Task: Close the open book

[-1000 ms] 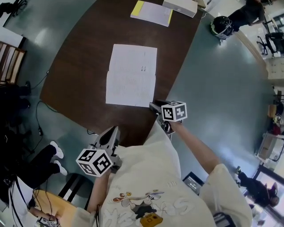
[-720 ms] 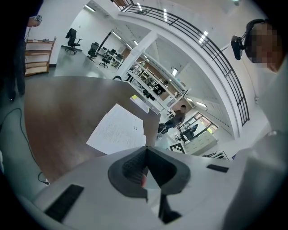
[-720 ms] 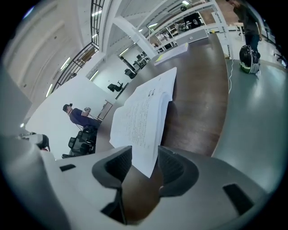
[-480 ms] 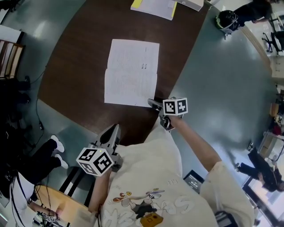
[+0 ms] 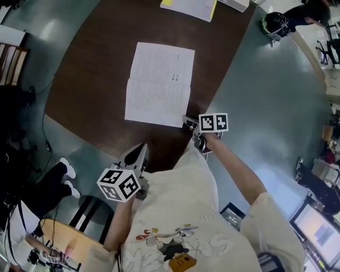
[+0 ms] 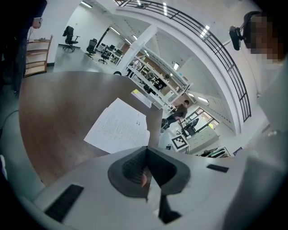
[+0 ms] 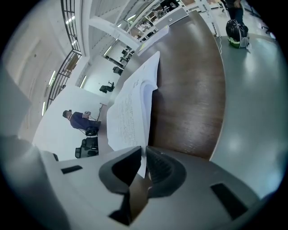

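Observation:
The open book [image 5: 159,85] lies flat on the dark brown table [image 5: 95,79], white pages up, spine running left to right. My right gripper [image 5: 187,122] is at the book's near right corner. In the right gripper view its jaws [image 7: 144,155] are closing, with the corner of the near page [image 7: 132,103] pinched between them. My left gripper [image 5: 141,151] hangs off the table's near edge, short of the book, shut and empty. The left gripper view shows the book [image 6: 119,128] ahead past the shut jaws [image 6: 146,150].
Loose papers with a yellow sheet [image 5: 188,8] lie at the table's far end. A helmet [image 5: 271,24] sits on the floor at the upper right. A seated person's legs [image 5: 58,186] are at the left. The table's edge runs just under my grippers.
The right gripper has come down onto the book's near right corner, rolled its wrist, and narrowed its jaws on the page. The left gripper has sunk slightly towards the table's edge.

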Demonstrator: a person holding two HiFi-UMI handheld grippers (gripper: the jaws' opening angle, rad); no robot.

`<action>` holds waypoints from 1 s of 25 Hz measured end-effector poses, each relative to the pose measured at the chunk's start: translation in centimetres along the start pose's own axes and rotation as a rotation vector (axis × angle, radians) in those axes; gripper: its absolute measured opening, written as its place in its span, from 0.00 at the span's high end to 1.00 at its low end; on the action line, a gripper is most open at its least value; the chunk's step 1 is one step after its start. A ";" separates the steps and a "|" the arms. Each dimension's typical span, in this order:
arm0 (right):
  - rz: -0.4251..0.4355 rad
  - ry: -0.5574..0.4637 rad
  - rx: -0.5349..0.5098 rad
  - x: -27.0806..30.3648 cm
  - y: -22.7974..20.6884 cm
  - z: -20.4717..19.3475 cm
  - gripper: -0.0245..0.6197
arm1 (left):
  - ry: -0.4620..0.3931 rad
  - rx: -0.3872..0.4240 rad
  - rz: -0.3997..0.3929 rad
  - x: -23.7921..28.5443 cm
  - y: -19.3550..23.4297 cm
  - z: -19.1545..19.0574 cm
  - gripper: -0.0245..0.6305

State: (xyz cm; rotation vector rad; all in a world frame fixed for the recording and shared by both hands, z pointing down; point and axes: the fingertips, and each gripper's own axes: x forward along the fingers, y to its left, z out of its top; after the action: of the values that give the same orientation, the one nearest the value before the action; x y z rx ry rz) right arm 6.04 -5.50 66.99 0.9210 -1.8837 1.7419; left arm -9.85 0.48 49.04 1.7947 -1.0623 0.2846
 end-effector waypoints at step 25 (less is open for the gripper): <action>0.104 -0.085 -0.011 -4.0 5.6 2.9 0.92 | 0.128 -0.392 -0.038 13.0 7.0 -5.6 0.69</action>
State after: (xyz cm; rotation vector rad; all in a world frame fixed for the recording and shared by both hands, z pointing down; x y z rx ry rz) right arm 5.31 -7.54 59.85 0.9211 -2.0270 1.7753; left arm -6.15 -2.62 64.06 1.4248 -0.9196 0.1524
